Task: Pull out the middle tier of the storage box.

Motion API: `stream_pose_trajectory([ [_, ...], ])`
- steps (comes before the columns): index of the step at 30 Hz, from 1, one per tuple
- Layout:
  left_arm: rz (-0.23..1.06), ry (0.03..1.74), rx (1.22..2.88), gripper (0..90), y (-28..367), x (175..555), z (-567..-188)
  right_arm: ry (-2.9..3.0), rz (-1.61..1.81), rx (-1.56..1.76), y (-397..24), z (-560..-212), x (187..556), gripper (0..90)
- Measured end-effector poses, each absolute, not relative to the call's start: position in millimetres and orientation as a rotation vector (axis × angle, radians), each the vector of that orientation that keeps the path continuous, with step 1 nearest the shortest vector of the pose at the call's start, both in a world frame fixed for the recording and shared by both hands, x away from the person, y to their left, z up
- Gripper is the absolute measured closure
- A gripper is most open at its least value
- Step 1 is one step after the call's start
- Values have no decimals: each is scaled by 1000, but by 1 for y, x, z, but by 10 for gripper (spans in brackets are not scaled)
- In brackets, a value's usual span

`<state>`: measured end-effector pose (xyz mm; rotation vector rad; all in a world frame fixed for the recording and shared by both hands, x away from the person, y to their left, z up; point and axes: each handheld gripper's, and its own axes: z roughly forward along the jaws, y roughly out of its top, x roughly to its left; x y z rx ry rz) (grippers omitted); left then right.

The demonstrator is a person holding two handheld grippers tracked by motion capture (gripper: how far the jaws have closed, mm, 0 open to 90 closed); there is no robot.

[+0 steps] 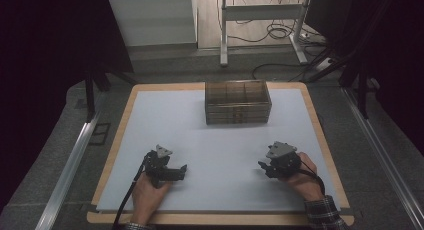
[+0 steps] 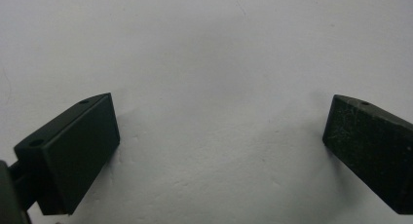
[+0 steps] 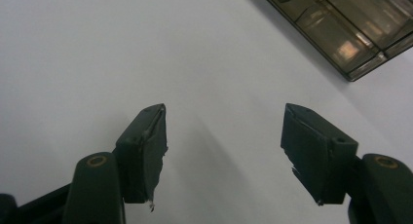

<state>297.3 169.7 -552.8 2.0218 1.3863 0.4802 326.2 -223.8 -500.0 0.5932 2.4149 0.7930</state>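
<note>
At eight o'clock on the white table sheet (image 1: 220, 155), the left gripper (image 1: 181, 171) lay in the person's hand with its jaws spread wide, gripping nothing. At four o'clock the right gripper (image 1: 263, 168) stood partly parted and empty. The brown clear compartment box (image 1: 238, 101) sat at twelve o'clock, well apart from both.
</note>
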Motion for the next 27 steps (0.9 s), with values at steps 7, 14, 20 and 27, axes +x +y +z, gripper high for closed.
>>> stream_pose_trajectory([
  [7,480,1386,2022,0,170,297,-553,2391,739,542,-215,-500,331,351],
  [14,480,1387,2022,0,170,297,-553,2362,692,495,-207,-500,334,351],
  [20,480,1386,2022,0,170,297,-553,2348,648,447,-199,-501,338,351],
  [27,480,1386,2022,0,170,297,-553,2316,616,427,-192,-501,344,352],
])
